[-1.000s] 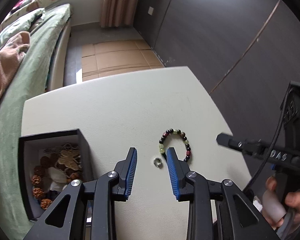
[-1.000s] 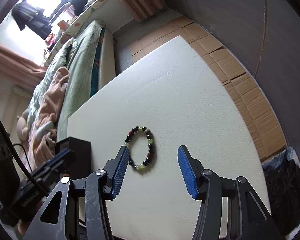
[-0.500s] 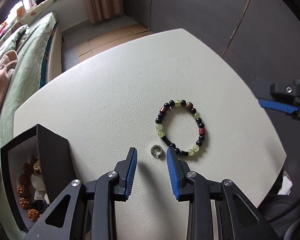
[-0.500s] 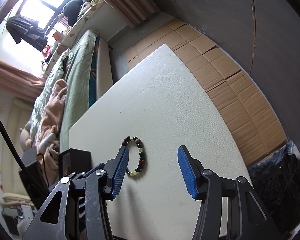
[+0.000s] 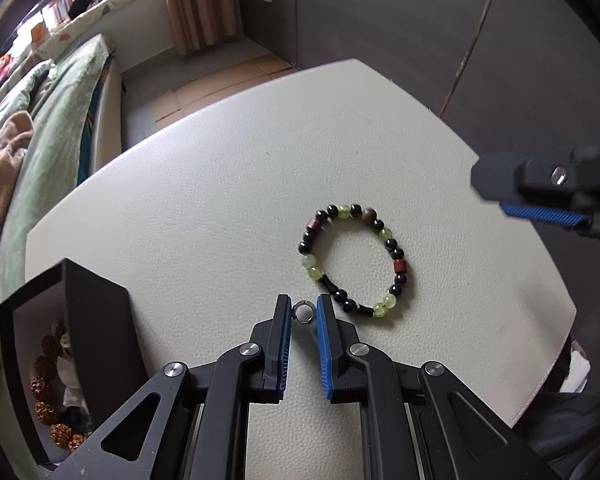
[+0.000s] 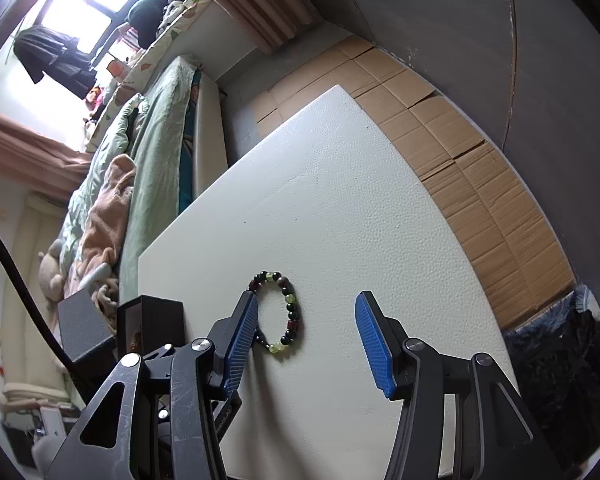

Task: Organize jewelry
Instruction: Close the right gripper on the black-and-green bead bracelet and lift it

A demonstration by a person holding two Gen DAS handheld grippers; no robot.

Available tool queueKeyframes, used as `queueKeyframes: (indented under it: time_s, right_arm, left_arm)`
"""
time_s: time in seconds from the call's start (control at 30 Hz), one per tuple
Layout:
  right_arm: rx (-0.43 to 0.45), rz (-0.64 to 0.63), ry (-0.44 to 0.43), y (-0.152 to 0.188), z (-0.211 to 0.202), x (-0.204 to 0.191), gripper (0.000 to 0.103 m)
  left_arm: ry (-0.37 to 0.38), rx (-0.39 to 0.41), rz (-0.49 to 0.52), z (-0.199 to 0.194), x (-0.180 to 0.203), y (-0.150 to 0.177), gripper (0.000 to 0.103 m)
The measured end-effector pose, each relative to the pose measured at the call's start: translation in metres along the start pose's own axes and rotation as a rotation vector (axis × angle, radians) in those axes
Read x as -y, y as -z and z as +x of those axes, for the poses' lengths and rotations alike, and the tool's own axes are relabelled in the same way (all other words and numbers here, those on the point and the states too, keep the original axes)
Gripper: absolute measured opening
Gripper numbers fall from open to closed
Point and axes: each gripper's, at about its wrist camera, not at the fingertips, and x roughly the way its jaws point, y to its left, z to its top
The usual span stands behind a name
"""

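Left gripper (image 5: 304, 314) is pinching the ring (image 5: 303, 313) right at its fingertips; right gripper (image 6: 306, 320) gapes wide beside the bracelet (image 6: 282, 312).

1. The only lettering seen is on the left gripper (image 6: 224, 420), in the right wrist view: small pale print running up its black body, partly hidden. It seems to end in "AI"; the letters before that are too small and cut off to read with certainty.
2. No other text, label, brand or number can be read in either view.
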Motion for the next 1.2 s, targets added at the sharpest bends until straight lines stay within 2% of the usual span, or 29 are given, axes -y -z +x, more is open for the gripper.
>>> queueKeyframes:
  time_s: [0.13, 0.33, 0.4, 0.6, 0.73, 0.83, 0.9, 0.93, 0.97, 1.2]
  right_arm:
    - [-0.019, -0.016, 0.013, 0.002, 0.009, -0.008, 0.053]
    - [-0.054, -0.055, 0.035, 0.005, 0.025, -0.022, 0.049]
    - [-0.061, -0.06, 0.053, 0.006, 0.029, -0.022, 0.045]
    - [-0.081, -0.082, 0.109, 0.007, 0.044, -0.027, 0.044]
    - [-0.09, -0.138, 0.164, 0.009, 0.055, -0.04, 0.04]
    - [-0.117, -0.182, 0.192, 0.014, 0.066, -0.049, 0.034]
    - [-0.107, -0.236, 0.223, 0.017, 0.07, -0.057, 0.021]
    - [-0.095, -0.252, 0.233, 0.018, 0.07, -0.059, 0.018]
    - [-0.114, -0.245, 0.209, 0.019, 0.072, -0.058, 0.01]
    - [-0.08, -0.215, 0.166, 0.018, 0.065, -0.058, 0.009]
  left_arm:
    - [0.01, 0.043, -0.038, -0.018, -0.014, -0.006, 0.013]
    - [0.008, 0.059, -0.084, -0.029, -0.031, -0.007, 0.013]
    - [0.009, 0.07, -0.09, -0.034, -0.035, -0.007, 0.013]
    - [0.01, 0.092, -0.107, -0.047, -0.044, -0.003, 0.013]
    - [0.002, 0.103, -0.114, -0.055, -0.053, 0.002, 0.013]
    - [-0.004, 0.114, -0.122, -0.063, -0.061, 0.006, 0.013]
    - [-0.008, 0.12, -0.128, -0.067, -0.065, 0.008, 0.013]
    - [-0.01, 0.123, -0.132, -0.069, -0.068, 0.009, 0.013]
    - [-0.011, 0.125, -0.135, -0.071, -0.07, 0.01, 0.013]
    - [-0.015, 0.15, -0.163, -0.084, -0.09, 0.015, 0.013]
